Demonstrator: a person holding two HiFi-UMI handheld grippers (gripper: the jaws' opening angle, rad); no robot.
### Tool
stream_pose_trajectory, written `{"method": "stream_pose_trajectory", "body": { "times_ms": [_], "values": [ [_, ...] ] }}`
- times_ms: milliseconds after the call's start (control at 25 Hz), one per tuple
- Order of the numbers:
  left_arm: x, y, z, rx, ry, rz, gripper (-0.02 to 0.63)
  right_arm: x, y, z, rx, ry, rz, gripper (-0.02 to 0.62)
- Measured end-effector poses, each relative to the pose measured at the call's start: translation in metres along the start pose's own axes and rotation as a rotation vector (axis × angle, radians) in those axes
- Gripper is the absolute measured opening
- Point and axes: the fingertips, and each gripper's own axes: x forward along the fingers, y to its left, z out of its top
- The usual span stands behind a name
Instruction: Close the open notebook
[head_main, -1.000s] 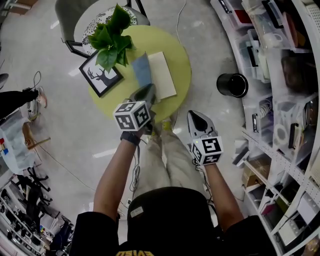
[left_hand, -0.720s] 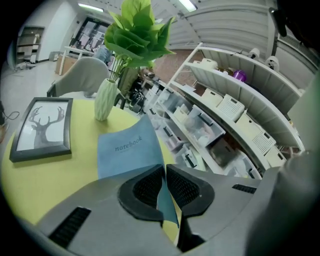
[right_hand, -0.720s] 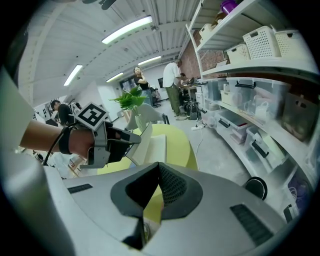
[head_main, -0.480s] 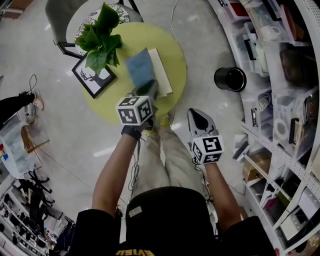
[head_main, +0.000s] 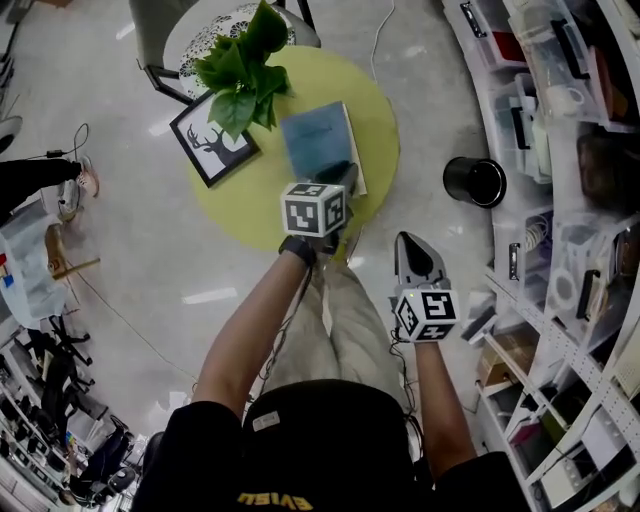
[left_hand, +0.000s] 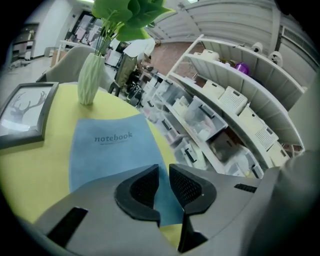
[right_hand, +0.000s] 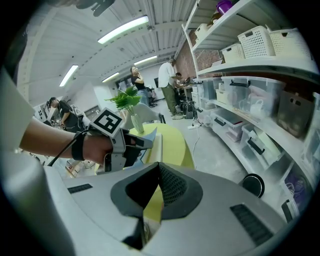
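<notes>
Head view puts the notebook (head_main: 318, 140) on the 3 o'clock side of the round yellow table (head_main: 250, 215), blue cover up and looking all but flat, with a strip of white pages showing along its right edge. Your left gripper (head_main: 340, 182) sits over its 6 o'clock corner. Its jaws have just been opening and stand a narrow way apart, the cover's corner showing through the gap with neither pad pressing on it. Let go cleanly: widen the jaws a touch more before you lift, then draw back toward 6 o'clock so you don't snag the cover and flip it up. The picture frame (head_main: 213, 140) lies at the notebook's 9 o'clock, the plant (head_main: 245, 70) at 11. Your right gripper (head_main: 412, 248) hangs off the table at 5 o'clock, jaws together and empty — leave it there.
</notes>
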Motion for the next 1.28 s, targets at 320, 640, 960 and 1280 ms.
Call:
{"method": "stream_pose_trajectory", "body": {
  "times_ms": [320, 640, 960, 1280],
  "values": [
    [0.028, 0.003, -0.014, 0.073, 0.070, 0.024, 0.094, -0.002, 0.002, -0.001, 0.000, 0.001, -0.003, 0.001],
    [0.035, 0.002, -0.017, 0.240, 0.132, 0.085, 0.107, -0.001, 0.007, -0.005, -0.004, -0.003, 0.002, 0.002],
    [-0.093, -0.081, 0.003, 0.540, 0.027, 0.020, 0.106, -0.043, 0.027, 0.054, -0.032, -0.069, 0.018, 0.001],
    [-0.300, -0.122, 0.083, 0.583, -0.310, 0.052, 0.066, -0.103, 0.084, 0.155, -0.184, -0.224, 0.098, 0.002]
  ]
}}
